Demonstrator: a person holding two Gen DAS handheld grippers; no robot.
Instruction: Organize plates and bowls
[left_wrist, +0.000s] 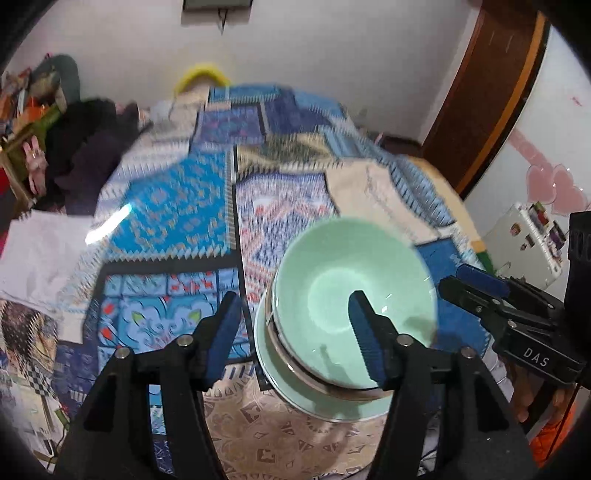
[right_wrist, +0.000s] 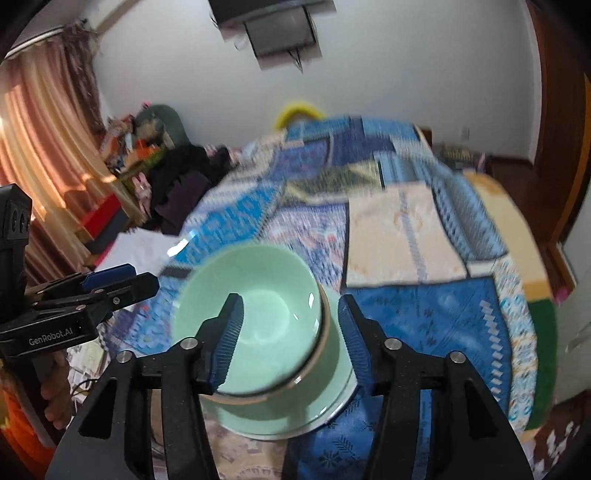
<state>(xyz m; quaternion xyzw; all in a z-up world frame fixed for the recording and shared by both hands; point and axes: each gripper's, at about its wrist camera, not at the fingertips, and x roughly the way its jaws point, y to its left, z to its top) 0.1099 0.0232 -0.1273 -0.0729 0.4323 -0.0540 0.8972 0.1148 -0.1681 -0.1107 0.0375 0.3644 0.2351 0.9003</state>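
A pale green bowl (left_wrist: 332, 266) sits stacked in a wider pale green plate (left_wrist: 321, 406) on a table under a blue patterned cloth (left_wrist: 166, 206). My left gripper (left_wrist: 295, 328) hovers over the bowl's left rim, one finger outside it and one above its inside, jaws apart and not pressing. In the right wrist view the same bowl (right_wrist: 266, 280) and plate (right_wrist: 280, 417) lie under my right gripper (right_wrist: 291, 325), which straddles the bowl's right rim with its jaws apart and pads off it. Each gripper also shows in the other's view: the right gripper (left_wrist: 469, 284) and the left gripper (right_wrist: 122, 280).
The patterned cloth (right_wrist: 424, 314) covers the round table beyond the stack. White paper (left_wrist: 40, 243) lies at the left edge. Dark clothing and clutter (left_wrist: 85, 147) sit by the wall. A wooden door (left_wrist: 491, 92) stands at the right. A hand in an orange sleeve (left_wrist: 546, 417) holds the right gripper.
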